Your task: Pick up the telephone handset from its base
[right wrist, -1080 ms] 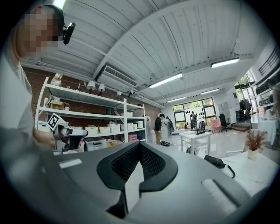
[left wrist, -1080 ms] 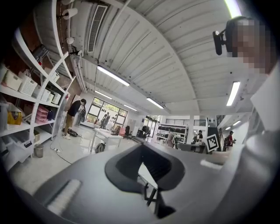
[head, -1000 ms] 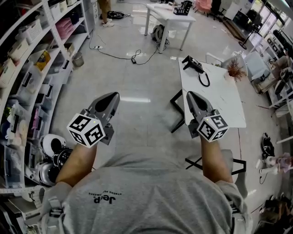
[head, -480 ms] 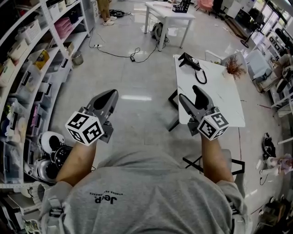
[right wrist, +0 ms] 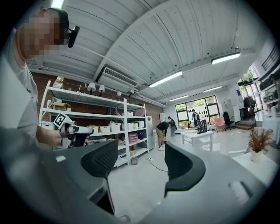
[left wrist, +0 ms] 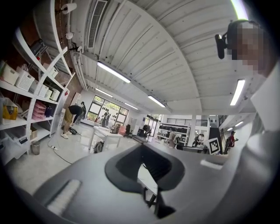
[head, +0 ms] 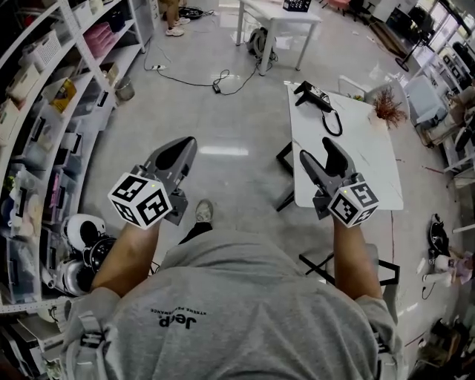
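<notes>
- Left gripper (head: pixel 180 151): we hold it out level over the open floor, left of the table. In its own view the two jaws are pressed together with only a thin slit between them, and nothing is pinched in them.
- Right gripper (head: pixel 320 154): we hold it out level. In the head view it shows over the left edge of the tabletop, about halfway along. Its jaws are spread wide with nothing between them, and its own view shows only floor and shelving through the gap.
- Marker cubes: one sits at the rear of each gripper, left (head: pixel 139 200) and right (head: pixel 354 204).
- White table (head: pixel 360 174): it is rectangular with black legs and stands on the right of the head view.
- Telephone (head: pixel 310 96): it is black and sits at the far left corner of the tabletop, well apart from both grippers. As far as we can see, the handset (head: pixel 316 101) lies on the base.
- Cord (head: pixel 332 125): it is black and loops from the telephone toward the middle of the tabletop.
- Dried plant (head: pixel 386 110): it stands near the far right edge of the tabletop.
- Shelving (head: pixel 44 111): the white racks along the left wall are stocked with bins.
- Second white table (head: pixel 278 16): it stands farther down the room.
- Cable (head: pixel 215 87): it trails across the floor.
</notes>
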### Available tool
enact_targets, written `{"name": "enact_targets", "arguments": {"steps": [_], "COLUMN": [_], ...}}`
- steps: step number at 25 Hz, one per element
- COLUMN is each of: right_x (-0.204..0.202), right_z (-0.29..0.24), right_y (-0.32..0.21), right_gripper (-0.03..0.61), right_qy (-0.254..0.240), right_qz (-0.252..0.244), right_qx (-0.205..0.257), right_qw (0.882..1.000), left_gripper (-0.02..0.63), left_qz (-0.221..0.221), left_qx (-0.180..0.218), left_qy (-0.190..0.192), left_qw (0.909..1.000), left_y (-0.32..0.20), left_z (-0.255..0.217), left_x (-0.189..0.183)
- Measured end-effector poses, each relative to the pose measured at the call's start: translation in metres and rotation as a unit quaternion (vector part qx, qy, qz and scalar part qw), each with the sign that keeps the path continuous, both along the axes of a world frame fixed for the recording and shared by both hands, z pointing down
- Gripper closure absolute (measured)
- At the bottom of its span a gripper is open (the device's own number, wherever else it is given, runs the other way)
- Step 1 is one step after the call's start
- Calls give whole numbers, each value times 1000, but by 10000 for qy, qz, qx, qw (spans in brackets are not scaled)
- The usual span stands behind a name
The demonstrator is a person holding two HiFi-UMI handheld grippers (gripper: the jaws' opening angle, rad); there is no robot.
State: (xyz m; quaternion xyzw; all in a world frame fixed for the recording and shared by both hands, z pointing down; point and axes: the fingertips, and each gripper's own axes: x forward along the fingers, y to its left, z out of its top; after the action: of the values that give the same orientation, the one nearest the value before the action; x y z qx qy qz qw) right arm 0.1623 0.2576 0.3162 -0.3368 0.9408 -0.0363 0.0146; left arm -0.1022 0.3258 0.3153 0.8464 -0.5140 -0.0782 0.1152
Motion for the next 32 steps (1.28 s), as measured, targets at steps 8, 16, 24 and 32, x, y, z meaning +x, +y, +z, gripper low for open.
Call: {"name": "enact_targets", "arguments": {"steps": [8,16,24,32], "right_x": [-46,-122,-163,-152], "right_z": [8,-12,-16,-1], "right_y": [-104,-254,-359,-438], "right_gripper": [267,267,267,267], "right_qy": [236,173,279,328], "right_qz": [348,686,803,601], "right_qx": [78,167,112,-43], "right_qw": [9991,9974,9963,9976], "left_gripper": [578,578,578,578], "left_qz": [426,835,1070,920], "left_qx": [58,43,-131,-330], "left_qy": [178,83,73,35], "left_qw": [9989,9965,9941,9952], "left_y": [-128,-295,-404,-475], "left_z": [18,8,16,28], "left_x": [-46,-121,-150,-134]}}
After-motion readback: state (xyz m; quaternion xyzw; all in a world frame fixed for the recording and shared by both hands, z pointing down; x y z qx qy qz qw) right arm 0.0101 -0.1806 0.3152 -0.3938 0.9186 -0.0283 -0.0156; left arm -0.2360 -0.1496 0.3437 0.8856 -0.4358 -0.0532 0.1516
